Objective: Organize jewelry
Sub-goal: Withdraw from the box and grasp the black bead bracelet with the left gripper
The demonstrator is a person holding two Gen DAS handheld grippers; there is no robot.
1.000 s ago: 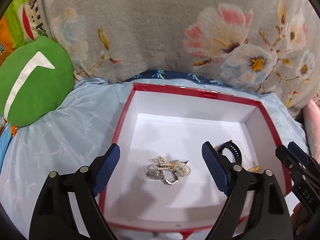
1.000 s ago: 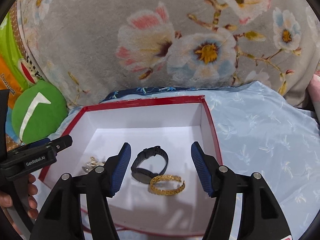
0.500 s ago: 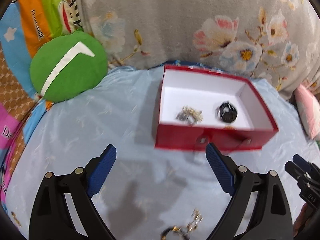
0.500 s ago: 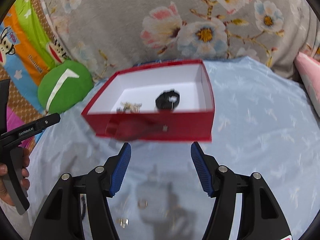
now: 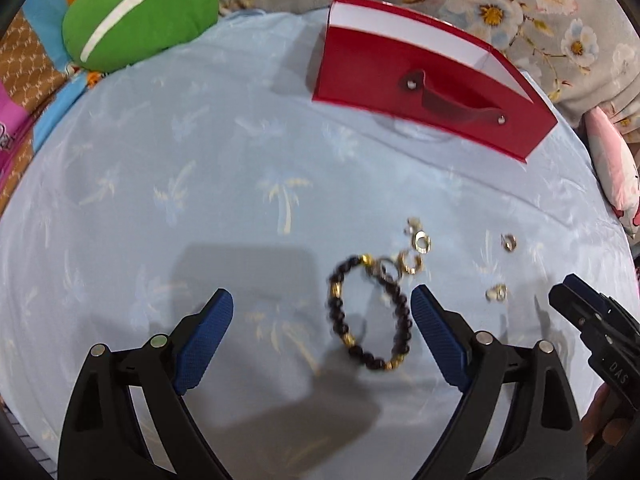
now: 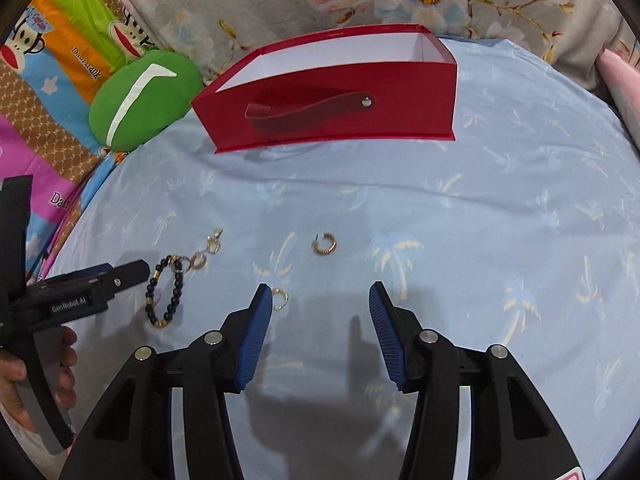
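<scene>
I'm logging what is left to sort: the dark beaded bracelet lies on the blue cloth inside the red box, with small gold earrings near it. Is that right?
Not quite. The dark beaded bracelet lies on the blue cloth outside the red box, well in front of its closed front wall, as the left wrist view shows. The small gold earrings do lie near it.

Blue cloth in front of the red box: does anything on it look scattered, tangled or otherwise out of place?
Yes. A dark beaded bracelet and several small gold earrings lie loose on the blue cloth, short of the red box. Some earrings crowd against the bracelet's clasp; blur hides whether they are tangled.
</scene>
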